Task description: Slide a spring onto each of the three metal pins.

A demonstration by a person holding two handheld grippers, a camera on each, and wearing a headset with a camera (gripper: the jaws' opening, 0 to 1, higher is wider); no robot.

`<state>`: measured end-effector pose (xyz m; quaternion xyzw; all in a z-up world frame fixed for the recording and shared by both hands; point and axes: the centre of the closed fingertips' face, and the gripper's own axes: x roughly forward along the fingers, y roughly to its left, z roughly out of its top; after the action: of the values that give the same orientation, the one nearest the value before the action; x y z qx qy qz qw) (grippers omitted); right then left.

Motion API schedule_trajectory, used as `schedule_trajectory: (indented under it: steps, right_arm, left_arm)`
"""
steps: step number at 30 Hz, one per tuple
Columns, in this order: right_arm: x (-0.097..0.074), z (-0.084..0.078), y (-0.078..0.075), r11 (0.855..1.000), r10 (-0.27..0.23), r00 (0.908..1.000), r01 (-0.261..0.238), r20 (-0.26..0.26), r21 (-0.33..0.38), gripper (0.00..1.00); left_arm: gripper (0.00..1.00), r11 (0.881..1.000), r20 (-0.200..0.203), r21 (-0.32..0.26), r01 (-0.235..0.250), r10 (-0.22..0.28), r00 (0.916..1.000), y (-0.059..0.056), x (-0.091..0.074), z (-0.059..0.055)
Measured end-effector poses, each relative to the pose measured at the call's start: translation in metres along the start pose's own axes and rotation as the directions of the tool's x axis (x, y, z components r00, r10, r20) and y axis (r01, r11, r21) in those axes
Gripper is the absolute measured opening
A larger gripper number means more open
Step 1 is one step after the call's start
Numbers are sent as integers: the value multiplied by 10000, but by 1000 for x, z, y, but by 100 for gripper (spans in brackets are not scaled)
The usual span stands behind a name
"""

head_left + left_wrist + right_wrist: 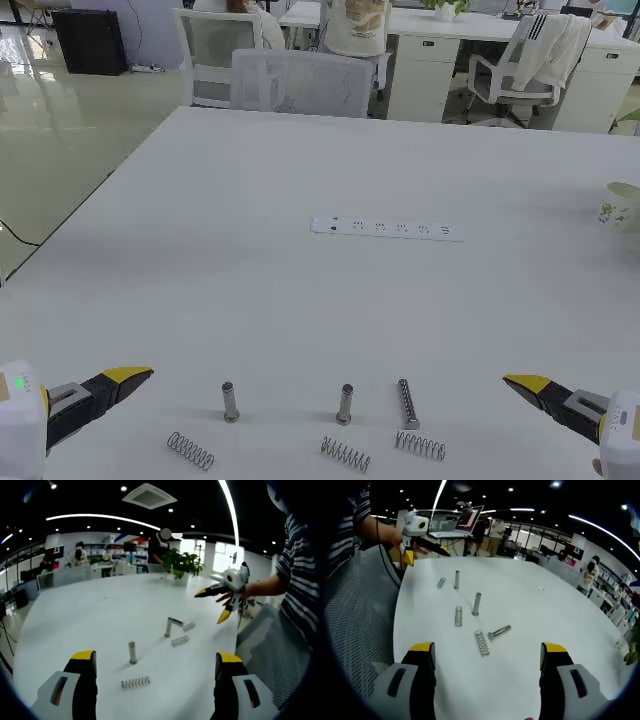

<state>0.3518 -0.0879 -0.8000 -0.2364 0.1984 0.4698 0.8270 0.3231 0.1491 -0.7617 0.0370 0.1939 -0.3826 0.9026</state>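
Three metal pins are lined up near the front of the white table (300, 300). The left pin (229, 401) and the middle pin (345, 403) stand upright. The right pin (407, 404) lies on its side (499, 632). A loose spring lies in front of each: left spring (190, 450), middle spring (345, 454), right spring (420, 445). No pin carries a spring. My left gripper (130, 378) hovers open at the lower left, clear of the parts (156, 660). Over at the lower right, my right gripper (525, 383) is open as well and holds nothing (487, 652).
A white power strip (386, 228) lies mid-table beyond the pins. A potted plant (620, 205) sits at the table's right edge. Mesh chairs (300, 82) stand behind the far edge. The table's left edge runs diagonally down to the floor side.
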Motion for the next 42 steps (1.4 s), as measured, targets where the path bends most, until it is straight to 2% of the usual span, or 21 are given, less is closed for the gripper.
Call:
schedule_trajectory:
  steps: [20, 42]
  right_arm:
    - [0, -2, 1, 10000, 5, 10000, -4, -32, 69, 84]
    - [-1, -4, 0, 9996, 22, 10000, -22, -27, 268, 83]
  left_arm:
    - [96, 9997, 34, -140, 201, -201, 9998, -5, 2, 0]
    - [97, 9999, 88, -142, 24, -23, 10000, -2, 1, -1]
